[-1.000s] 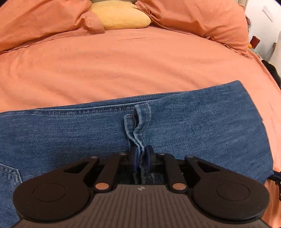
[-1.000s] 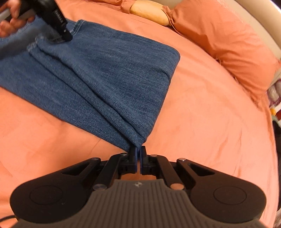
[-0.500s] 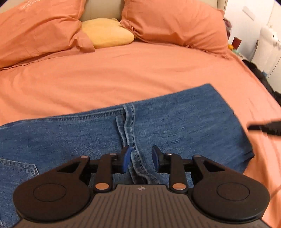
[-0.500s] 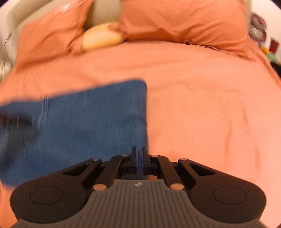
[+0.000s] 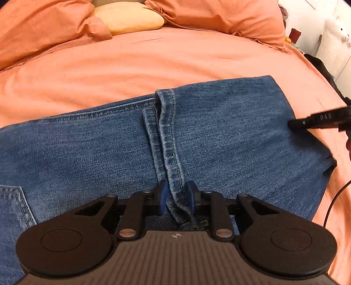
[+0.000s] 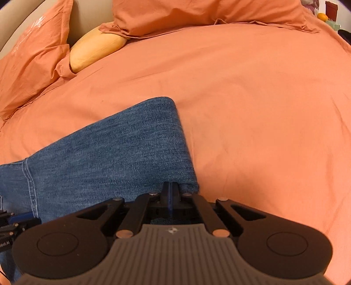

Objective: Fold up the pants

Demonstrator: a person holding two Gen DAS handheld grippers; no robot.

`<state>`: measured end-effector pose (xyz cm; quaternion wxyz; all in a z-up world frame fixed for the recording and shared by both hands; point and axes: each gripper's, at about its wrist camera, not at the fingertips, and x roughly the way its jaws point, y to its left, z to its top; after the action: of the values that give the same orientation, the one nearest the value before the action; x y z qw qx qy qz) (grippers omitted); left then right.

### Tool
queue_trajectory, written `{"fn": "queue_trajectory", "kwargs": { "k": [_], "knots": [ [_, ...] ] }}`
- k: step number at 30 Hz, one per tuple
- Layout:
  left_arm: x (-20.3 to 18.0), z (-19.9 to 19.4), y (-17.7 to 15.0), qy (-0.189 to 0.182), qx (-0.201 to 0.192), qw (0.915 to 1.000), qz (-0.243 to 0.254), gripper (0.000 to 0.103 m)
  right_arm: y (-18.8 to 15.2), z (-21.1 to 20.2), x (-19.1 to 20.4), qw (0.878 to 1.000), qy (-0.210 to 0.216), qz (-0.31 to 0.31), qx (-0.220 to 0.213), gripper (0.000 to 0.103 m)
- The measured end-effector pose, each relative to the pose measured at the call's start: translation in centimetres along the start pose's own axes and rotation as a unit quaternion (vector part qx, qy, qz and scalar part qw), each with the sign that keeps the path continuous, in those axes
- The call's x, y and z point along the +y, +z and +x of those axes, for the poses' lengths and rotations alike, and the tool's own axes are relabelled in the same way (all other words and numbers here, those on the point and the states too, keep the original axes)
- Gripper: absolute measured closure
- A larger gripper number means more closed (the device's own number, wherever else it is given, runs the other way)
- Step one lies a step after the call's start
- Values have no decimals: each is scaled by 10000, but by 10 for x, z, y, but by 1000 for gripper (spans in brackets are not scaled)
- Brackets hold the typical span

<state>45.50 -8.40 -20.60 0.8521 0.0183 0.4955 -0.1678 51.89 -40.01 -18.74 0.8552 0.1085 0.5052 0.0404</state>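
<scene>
Nearest in the left wrist view, the left tool [image 5: 176,197] stands with its blue pads [image 5: 162,196] a little apart and closing, the stitched hem of the folded blue denim pants [image 5: 219,136] lying between them; the pads do not seem to press on it. A patch pocket [image 5: 13,206] shows at the lower left of that denim. The right tool [image 6: 170,193] is clenched fully, its tips at the near corner of the folded end of the pants [image 6: 122,151]; whether cloth is pinched there cannot be told. In the left view it reaches in from the right edge [image 5: 316,122] over the fold, with pale letters that look like "DAS" on its arm.

The pants lie flat across the near half of the orange bed sheet [image 5: 153,63]. Beyond them are orange pillows [image 6: 197,13], one with a small white embroidered mark [image 6: 37,23] too faint to read, and a yellow cushion [image 5: 129,17] between them. A black cable [image 5: 333,201] trails at the right.
</scene>
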Motion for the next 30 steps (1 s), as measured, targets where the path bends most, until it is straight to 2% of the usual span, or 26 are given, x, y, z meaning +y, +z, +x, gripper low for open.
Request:
{"fn": "queue_trajectory", "kwargs": {
  "k": [4, 6, 8, 10, 12, 16, 19, 22, 23, 24, 27, 30],
  "knots": [
    [4, -8, -3, -65, 128, 9998, -128, 74, -4, -9, 6, 9998, -160, -128, 70, 103],
    [7, -17, -7, -80, 159, 9998, -125, 74, -10, -16, 14, 9982, -365, -476, 98, 103],
    [9, -28, -11, 79, 203, 9998, -50, 76, -17, -24, 25, 9945, -559, -876, 99, 103],
    [15, -41, -19, 188, 290, 9994, 63, 77, -25, -36, 35, 9911, -576, -1201, 68, 103],
    [25, -60, -28, 206, 149, 9997, 5, 77, -33, -51, 47, 9865, -491, -1560, -48, 103],
    [58, -104, -46, 310, -229, 9984, -416, 60, -43, -67, 89, 9732, -282, -2278, -117, 103],
    [88, -135, -60, 446, -529, 9934, -913, 47, -52, -72, 124, 9610, -72, -2760, -120, 100],
    [124, -164, -79, 613, -819, 9824, -1562, 38, -63, -72, 157, 9477, 142, -3184, -135, 97],
    [138, -172, -85, 680, -917, 9765, -1828, 32, -65, -71, 168, 9432, 219, -3314, -110, 96],
    [151, -179, -92, 737, -1017, 9697, -2098, 30, -68, -70, 179, 9381, 297, -3451, -81, 94],
    [191, -195, -121, 832, -1251, 9431, -2968, 27, -78, -65, 211, 9190, 405, -3921, -5, 87],
    [228, -200, -152, 895, -1375, 9119, -3761, 26, -86, -56, 234, 9008, 354, -4328, 79, 87]
  ]
}}
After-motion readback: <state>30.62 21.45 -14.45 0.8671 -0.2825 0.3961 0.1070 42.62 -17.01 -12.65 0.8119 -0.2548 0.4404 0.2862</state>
